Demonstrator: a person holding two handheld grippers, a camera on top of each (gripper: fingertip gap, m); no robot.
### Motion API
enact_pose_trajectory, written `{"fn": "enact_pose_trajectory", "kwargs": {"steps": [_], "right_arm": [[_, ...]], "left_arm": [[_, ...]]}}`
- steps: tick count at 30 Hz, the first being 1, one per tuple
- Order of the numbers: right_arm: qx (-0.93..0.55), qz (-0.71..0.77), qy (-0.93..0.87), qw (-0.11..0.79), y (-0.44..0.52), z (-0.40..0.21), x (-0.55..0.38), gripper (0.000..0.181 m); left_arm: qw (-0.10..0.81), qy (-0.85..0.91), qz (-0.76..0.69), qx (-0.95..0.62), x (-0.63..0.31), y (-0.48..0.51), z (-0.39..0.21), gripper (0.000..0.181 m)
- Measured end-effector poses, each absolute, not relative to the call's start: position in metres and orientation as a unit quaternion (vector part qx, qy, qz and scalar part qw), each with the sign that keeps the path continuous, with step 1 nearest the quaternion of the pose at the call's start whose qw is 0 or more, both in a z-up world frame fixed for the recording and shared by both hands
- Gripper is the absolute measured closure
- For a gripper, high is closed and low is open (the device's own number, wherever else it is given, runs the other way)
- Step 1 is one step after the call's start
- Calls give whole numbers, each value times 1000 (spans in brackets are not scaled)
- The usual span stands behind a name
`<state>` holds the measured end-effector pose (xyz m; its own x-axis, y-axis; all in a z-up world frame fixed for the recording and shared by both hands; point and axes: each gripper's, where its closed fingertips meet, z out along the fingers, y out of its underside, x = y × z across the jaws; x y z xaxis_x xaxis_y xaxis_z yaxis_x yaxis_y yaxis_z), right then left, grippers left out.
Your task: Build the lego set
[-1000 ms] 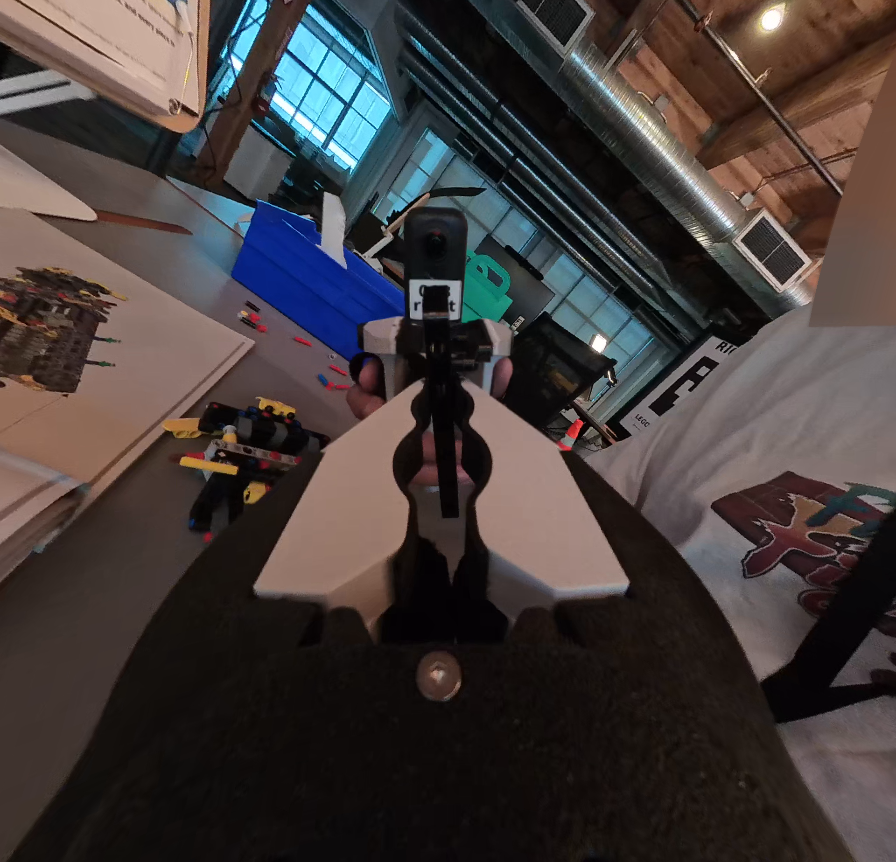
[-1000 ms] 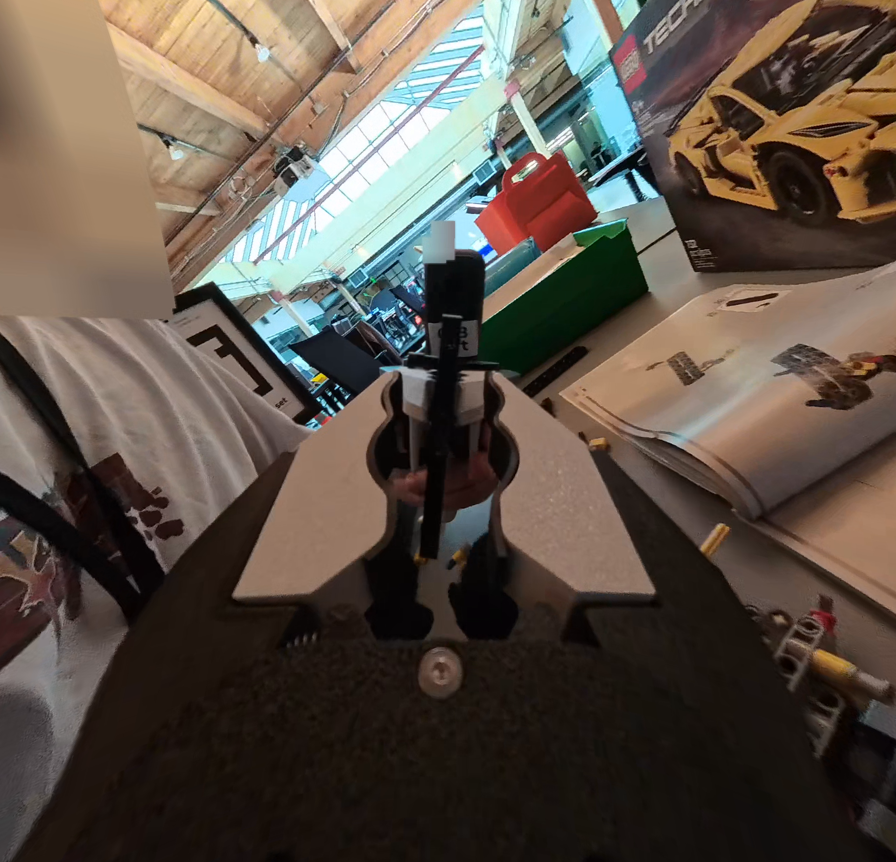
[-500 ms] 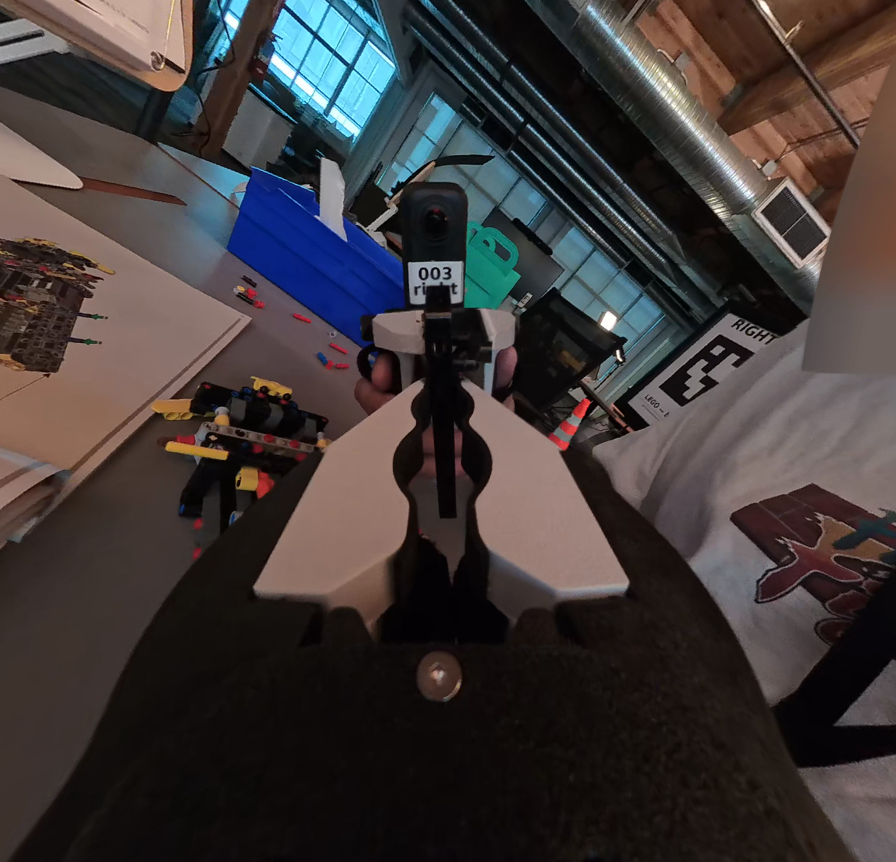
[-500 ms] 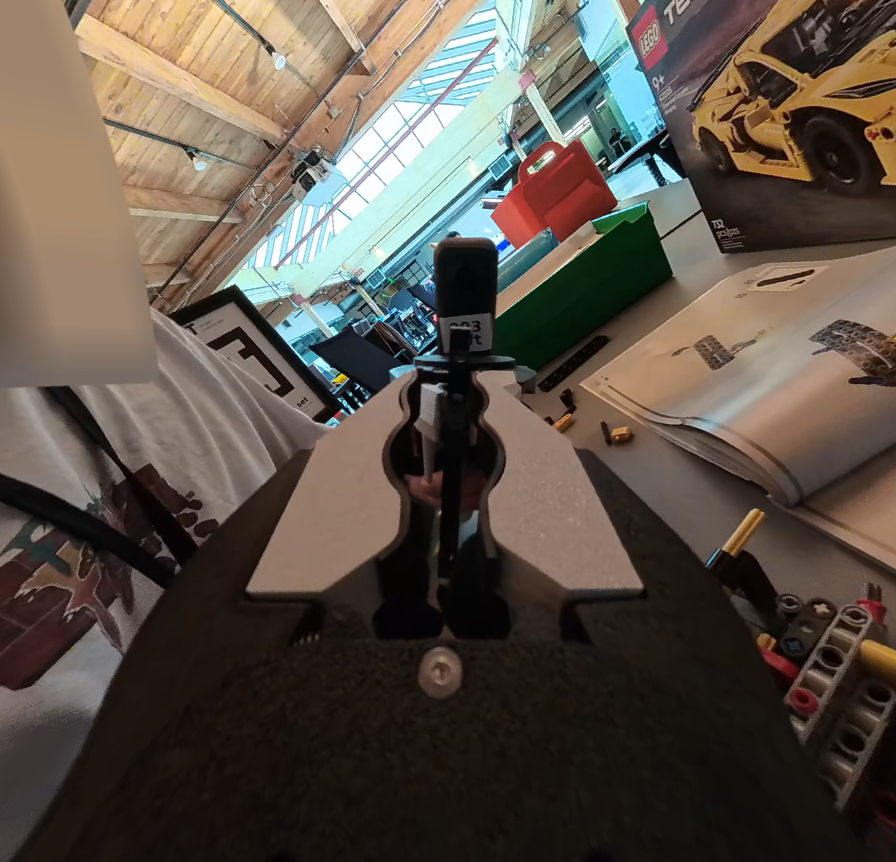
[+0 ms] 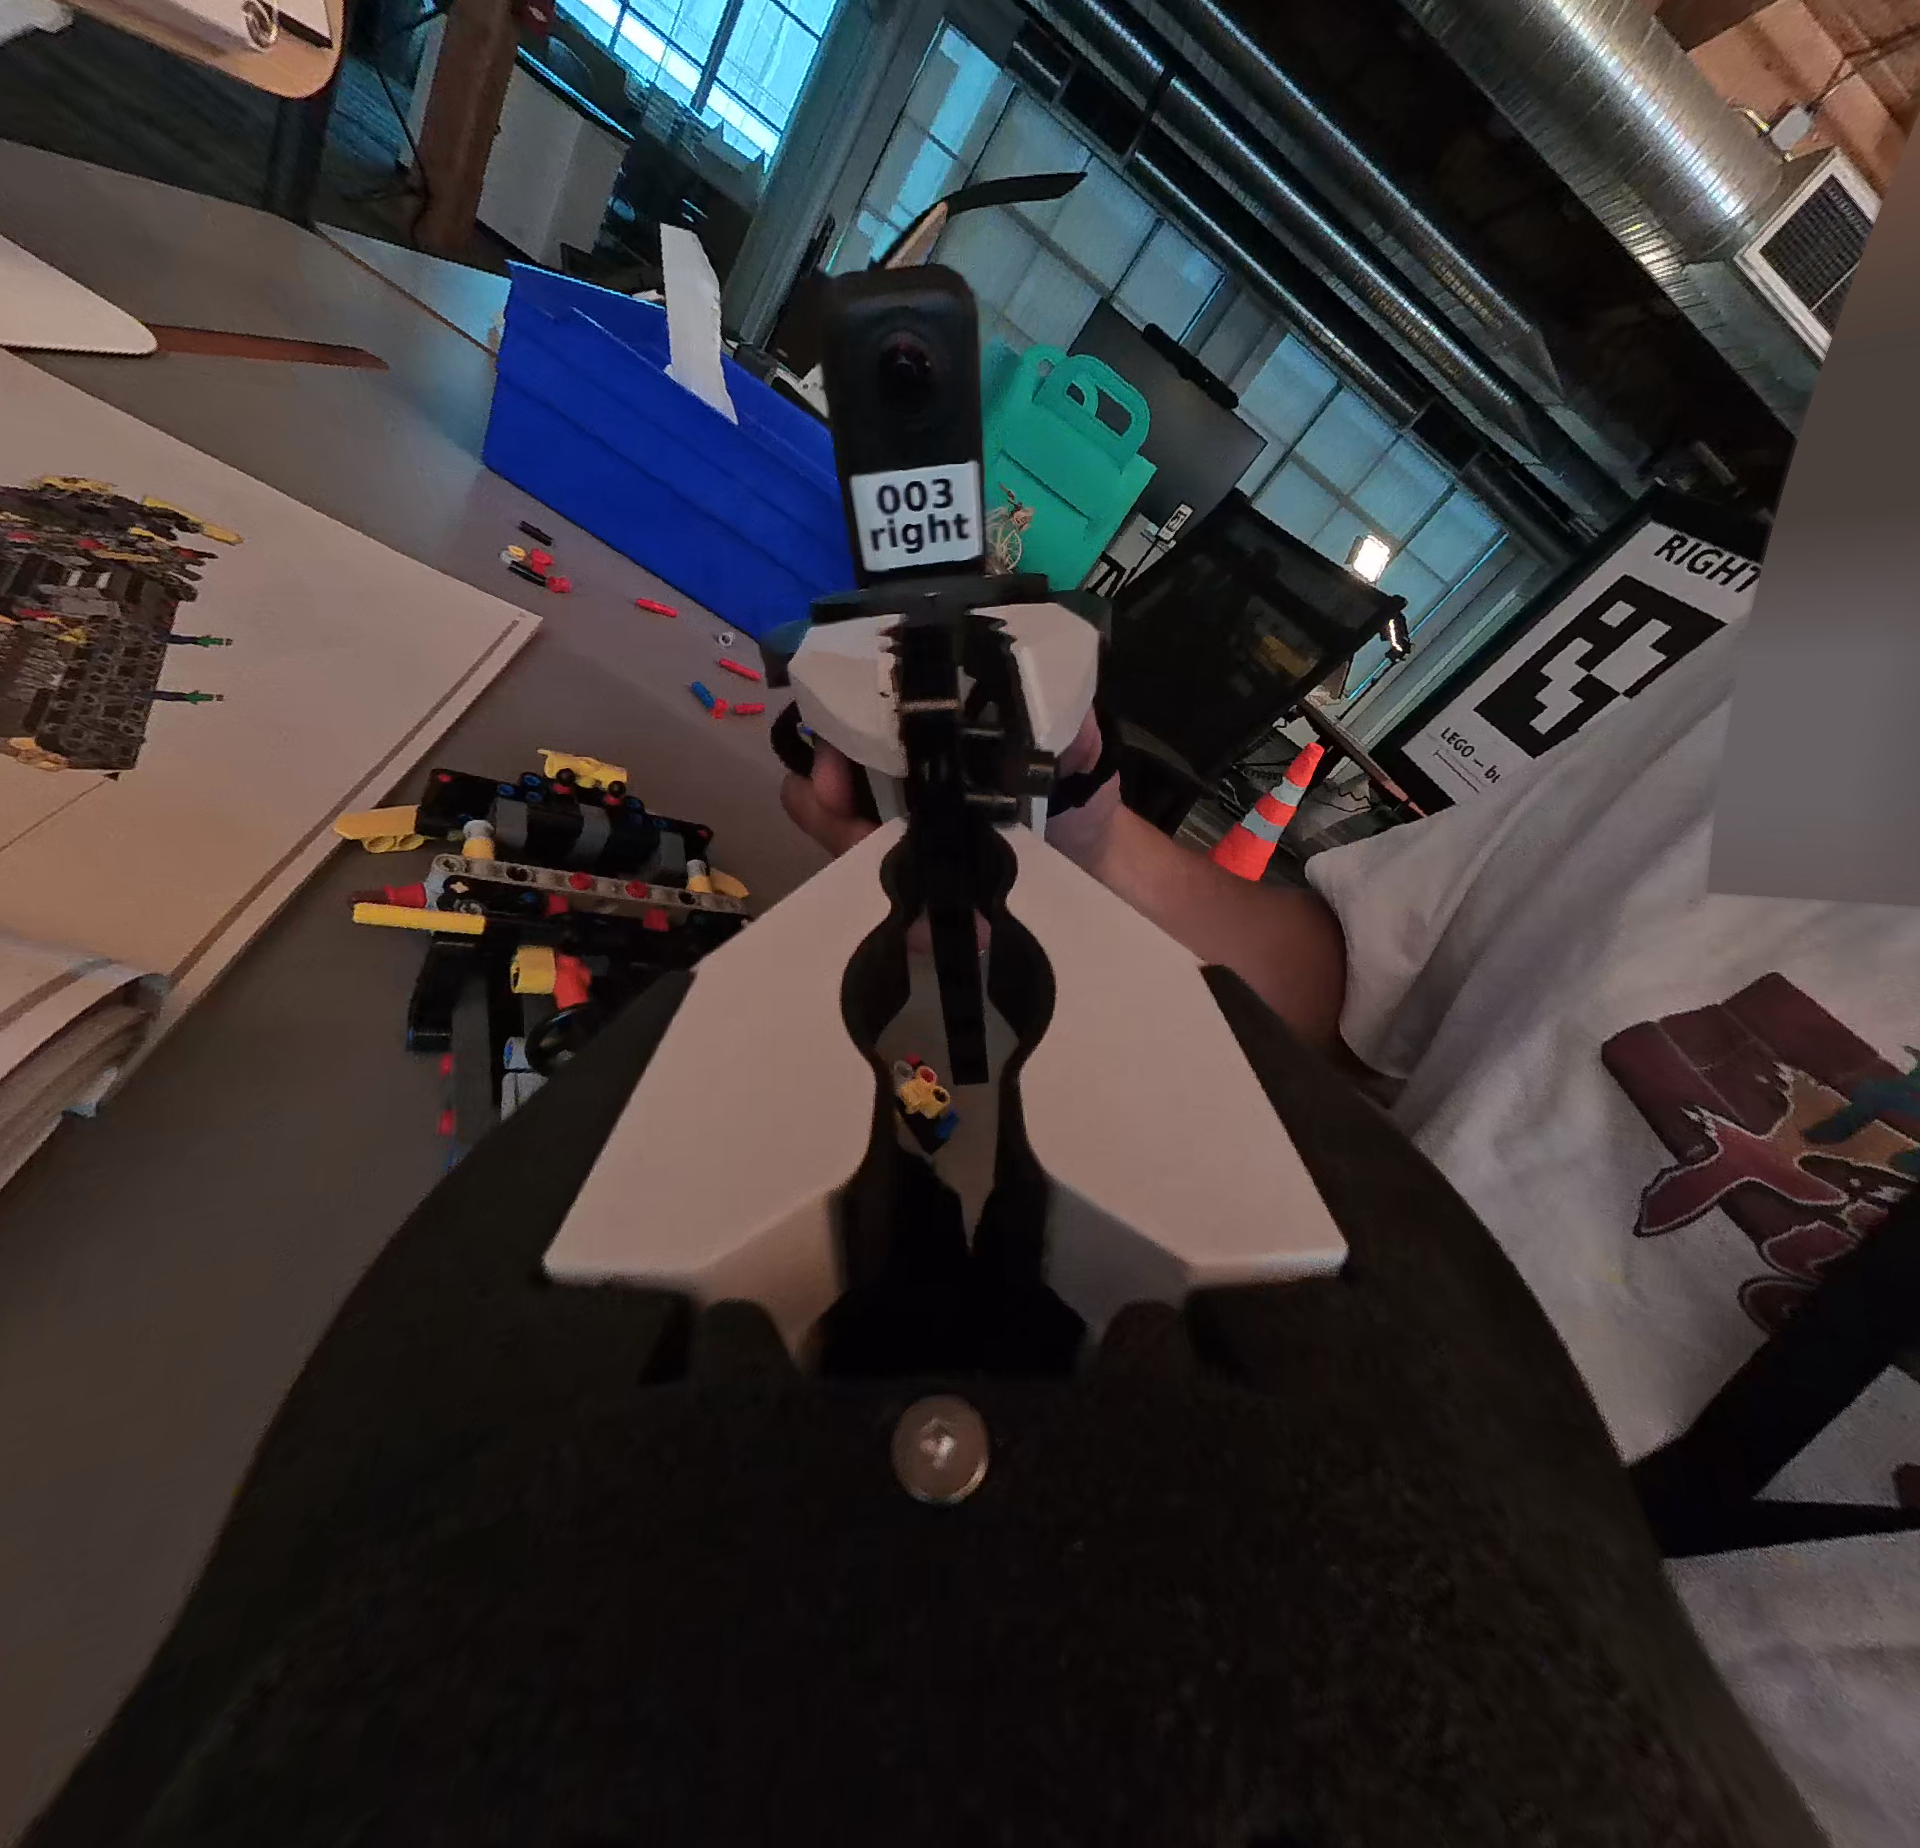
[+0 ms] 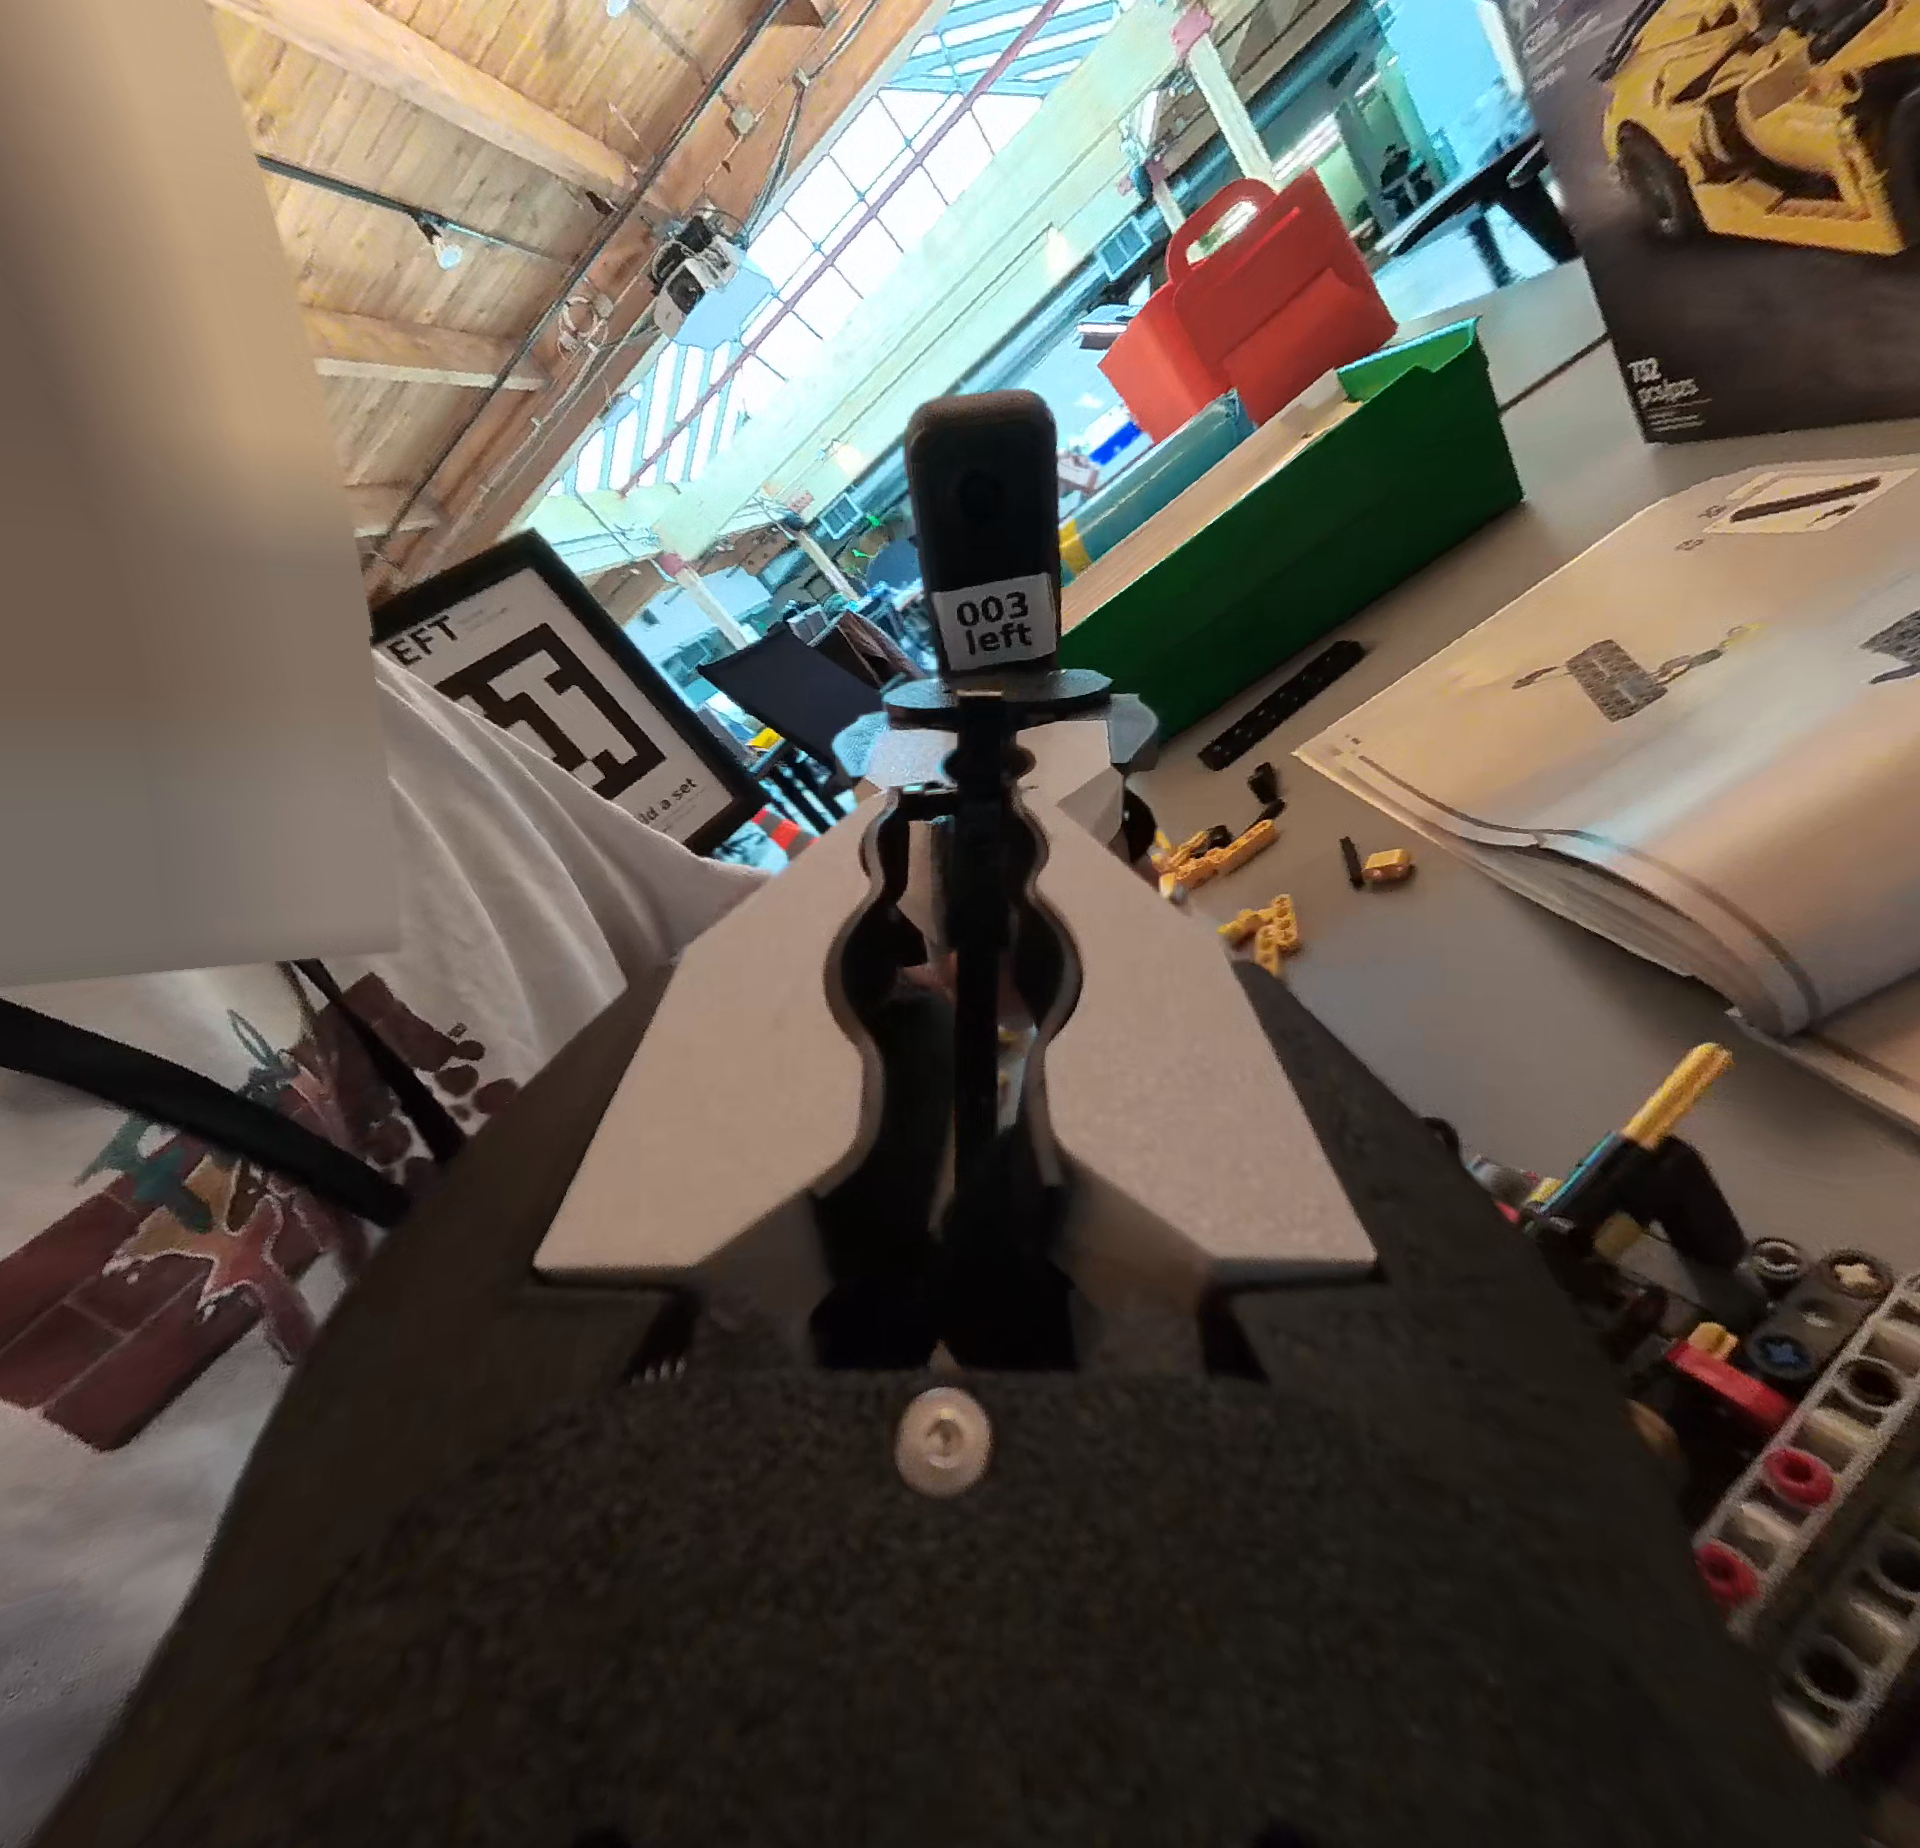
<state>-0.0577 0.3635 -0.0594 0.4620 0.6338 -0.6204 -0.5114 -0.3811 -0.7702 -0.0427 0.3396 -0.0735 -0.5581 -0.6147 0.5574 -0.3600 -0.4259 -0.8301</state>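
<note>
Left wrist view shows the left gripper (image 5: 951,977) and right gripper (image 6: 982,925) facing tip to tip, both pinching one thin black beam (image 5: 958,988); the half-built lego model (image 5: 551,884) lies on the table (image 5: 239,1227) to the left.

We look from just behind each hand-held gripper, low above the worktop (image 5: 312,1123) and tilted upward, so ceiling and windows fill the top of both views. The left wrist view faces the right hand-held gripper (image 5: 961,1045) head-on and close, its camera (image 5: 902,416) pointing back at us. The right wrist view faces the left hand-held gripper (image 6: 971,1050) the same way, with that one's camera (image 6: 982,520) staring back. Both views share the half-built model (image 5: 561,863) (image 6: 1787,1403), the open booklet (image 5: 208,655) (image 6: 1662,759) and the person's white shirt (image 5: 1558,967) (image 6: 499,863).
</note>
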Motion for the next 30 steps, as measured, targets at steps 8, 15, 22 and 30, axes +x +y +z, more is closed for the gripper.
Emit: {"fn": "enact_pose_trajectory", "kwargs": {"steps": [8, 15, 22, 30], "right_arm": [[-632, 552, -38, 542, 361, -56, -62, 171], [-635, 535, -30, 556, 359, -54, -49, 171], [-635, 544, -29, 548, 357, -55, -50, 170], [-620, 575, -33, 534, 353, -51, -54, 170]], "left_arm": [[122, 558, -692, -442, -47, 335, -71, 172], [125, 546, -705, -435, -47, 339, -65, 162], [120, 510, -734, -433, -48, 350, -53, 163], [128, 514, -741, -413, -53, 345, -48, 165]]}}
